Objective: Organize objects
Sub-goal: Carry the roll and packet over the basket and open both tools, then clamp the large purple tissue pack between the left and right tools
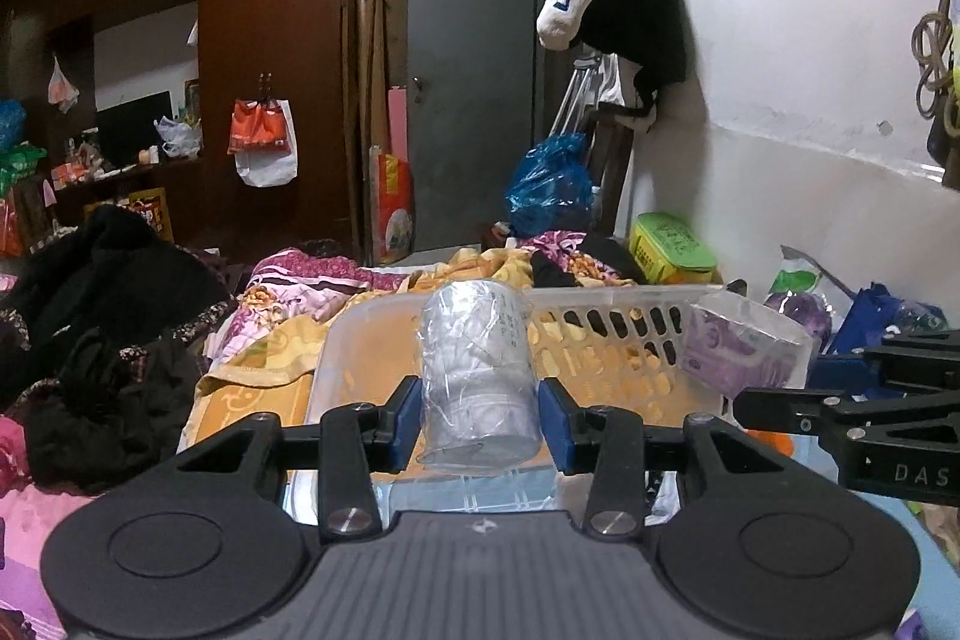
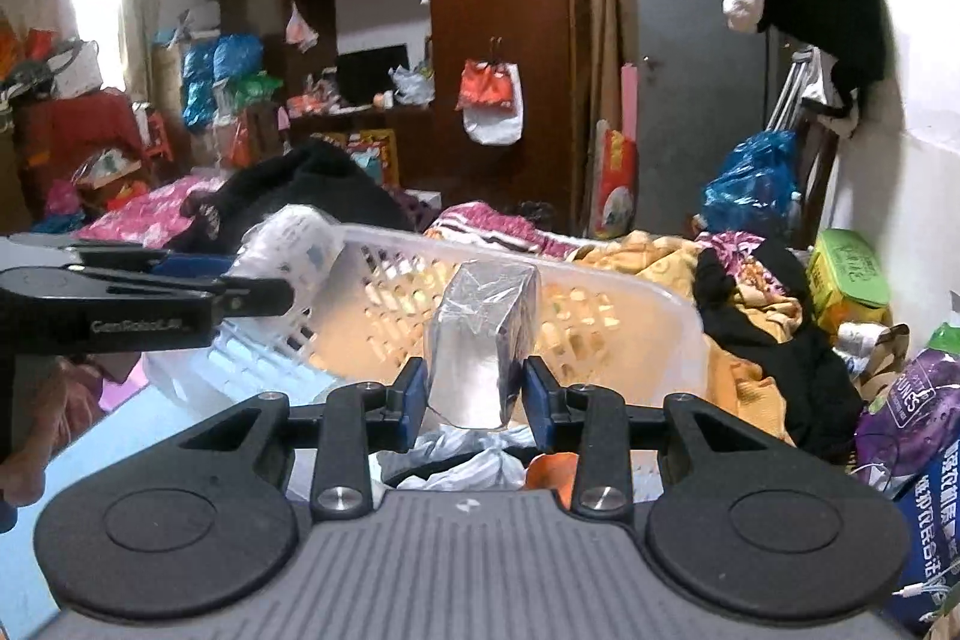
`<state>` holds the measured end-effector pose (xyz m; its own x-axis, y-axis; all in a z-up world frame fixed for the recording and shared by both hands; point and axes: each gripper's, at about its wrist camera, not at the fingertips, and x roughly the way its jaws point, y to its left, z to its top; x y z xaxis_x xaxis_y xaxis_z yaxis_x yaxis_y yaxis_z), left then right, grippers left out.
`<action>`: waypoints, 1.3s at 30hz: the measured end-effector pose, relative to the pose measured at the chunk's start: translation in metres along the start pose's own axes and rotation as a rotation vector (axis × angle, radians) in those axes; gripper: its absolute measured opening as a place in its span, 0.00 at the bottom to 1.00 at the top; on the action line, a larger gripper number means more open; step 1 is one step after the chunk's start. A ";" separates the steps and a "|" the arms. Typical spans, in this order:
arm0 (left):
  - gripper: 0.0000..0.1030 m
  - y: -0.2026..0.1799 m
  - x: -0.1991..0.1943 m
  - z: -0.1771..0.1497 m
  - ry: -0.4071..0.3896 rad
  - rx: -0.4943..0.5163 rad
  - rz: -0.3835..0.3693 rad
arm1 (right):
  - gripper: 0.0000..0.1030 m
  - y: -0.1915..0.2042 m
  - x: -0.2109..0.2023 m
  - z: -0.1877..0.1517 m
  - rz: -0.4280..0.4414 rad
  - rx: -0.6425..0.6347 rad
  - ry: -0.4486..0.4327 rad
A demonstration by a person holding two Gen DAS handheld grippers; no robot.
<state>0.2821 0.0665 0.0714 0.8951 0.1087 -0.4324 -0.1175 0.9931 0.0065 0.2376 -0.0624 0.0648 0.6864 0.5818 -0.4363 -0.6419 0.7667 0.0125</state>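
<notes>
My left gripper point(image 1: 479, 415) is shut on a white plastic-wrapped roll point(image 1: 477, 376), held upright over the near side of a translucent white basket point(image 1: 600, 301). My right gripper point(image 2: 474, 394) is shut on a purple plastic-wrapped pack point(image 2: 483, 340), held over the same basket point(image 2: 630, 292). In the left wrist view the right gripper point(image 1: 735, 397) enters from the right with the purple pack point(image 1: 741, 349). In the right wrist view the left gripper point(image 2: 288, 295) enters from the left with the white roll point(image 2: 294, 250).
The basket rests on a bed among floral and yellow bedding point(image 1: 288, 334) and black clothes point(image 1: 102, 316). A green box point(image 1: 672, 247), a blue bag point(image 1: 549, 184) and purple packets point(image 2: 906, 418) lie by the right wall. White bags point(image 2: 474, 460) lie under the right gripper.
</notes>
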 end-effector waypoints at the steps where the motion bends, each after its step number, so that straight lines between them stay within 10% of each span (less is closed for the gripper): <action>1: 0.45 -0.002 0.000 -0.002 -0.008 0.013 0.002 | 0.40 0.000 -0.001 0.002 -0.006 0.001 -0.011; 3: 0.51 -0.006 0.000 -0.004 -0.037 0.043 0.025 | 0.81 0.000 -0.009 0.001 0.000 0.004 -0.048; 5: 0.69 -0.007 -0.006 -0.007 -0.066 0.055 0.031 | 1.00 0.000 -0.024 0.000 -0.047 0.002 -0.106; 11: 0.71 -0.003 -0.063 -0.029 -0.179 0.036 -0.069 | 1.00 -0.011 -0.085 -0.038 -0.014 0.039 -0.166; 22: 0.75 -0.016 -0.154 -0.170 -0.236 0.064 -0.243 | 1.00 -0.038 -0.166 -0.156 0.101 0.205 -0.195; 39: 0.75 -0.036 -0.169 -0.211 -0.301 0.224 -0.466 | 0.82 0.008 -0.137 -0.160 0.329 -0.069 -0.208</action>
<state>0.0446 0.0025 -0.0464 0.9167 -0.3654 -0.1615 0.3814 0.9208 0.0815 0.0837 -0.1797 -0.0196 0.4901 0.8414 -0.2276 -0.8558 0.5140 0.0574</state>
